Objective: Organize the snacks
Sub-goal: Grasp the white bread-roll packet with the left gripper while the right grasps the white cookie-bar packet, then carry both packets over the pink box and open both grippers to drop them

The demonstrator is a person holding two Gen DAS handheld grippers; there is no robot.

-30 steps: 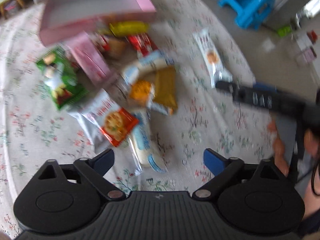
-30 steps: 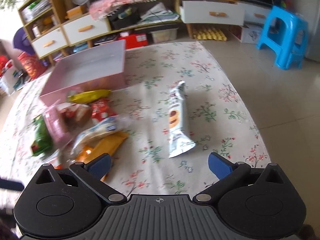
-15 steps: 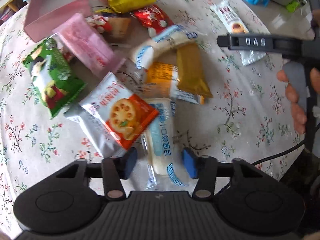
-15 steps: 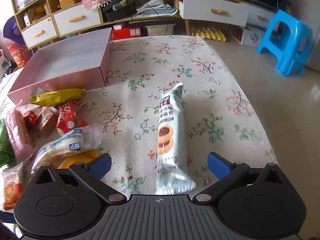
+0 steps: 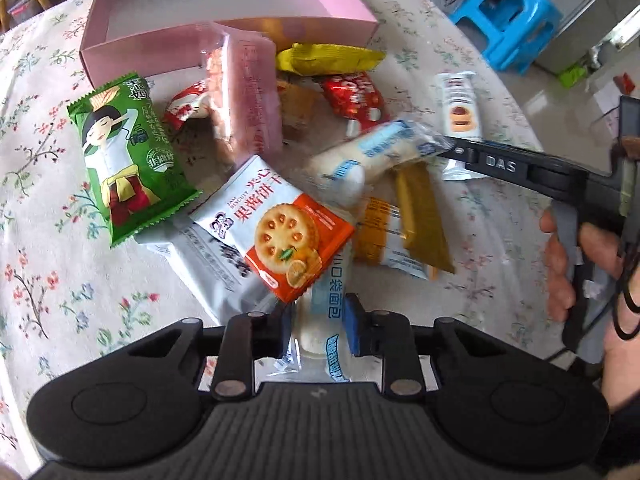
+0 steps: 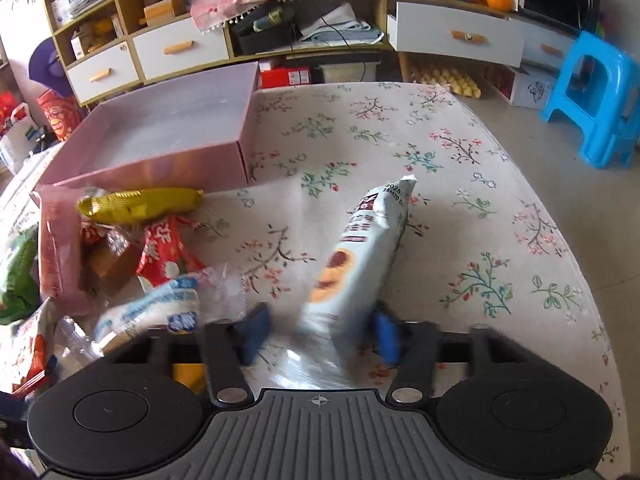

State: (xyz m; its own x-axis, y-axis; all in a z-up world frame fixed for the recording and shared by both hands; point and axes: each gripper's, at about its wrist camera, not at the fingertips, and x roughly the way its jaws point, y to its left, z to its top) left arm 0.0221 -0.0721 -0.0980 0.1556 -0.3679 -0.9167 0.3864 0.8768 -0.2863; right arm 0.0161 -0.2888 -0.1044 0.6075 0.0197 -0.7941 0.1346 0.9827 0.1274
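Several snack packets lie heaped on a flowered tablecloth in front of an open pink box [image 5: 160, 52]. My left gripper [image 5: 318, 330] points down at the near end of the heap. Its jaws are closing and its pads press a white-and-blue bread packet [image 5: 336, 280] that runs under an orange biscuit packet [image 5: 280, 228]. My right gripper [image 6: 318, 334] straddles a lone white cookie packet [image 6: 360, 256], also seen as the cookie packet [image 5: 458, 108] from the left wrist. Its jaws are closing; the right pad touches the packet, the left pad stands clear of it.
A green packet [image 5: 128, 156], a pink packet [image 5: 248, 100], a yellow one [image 5: 328, 60], a red one [image 5: 352, 96] and a second bread packet [image 5: 372, 156] lie between the grippers and the box. A blue stool [image 6: 596, 100] stands past the table's right edge. Cabinets line the back.
Both grippers have come down and forward onto their packets, and both pairs of jaws have narrowed from wide. The cookie packet has tilted, its far end leaning right.
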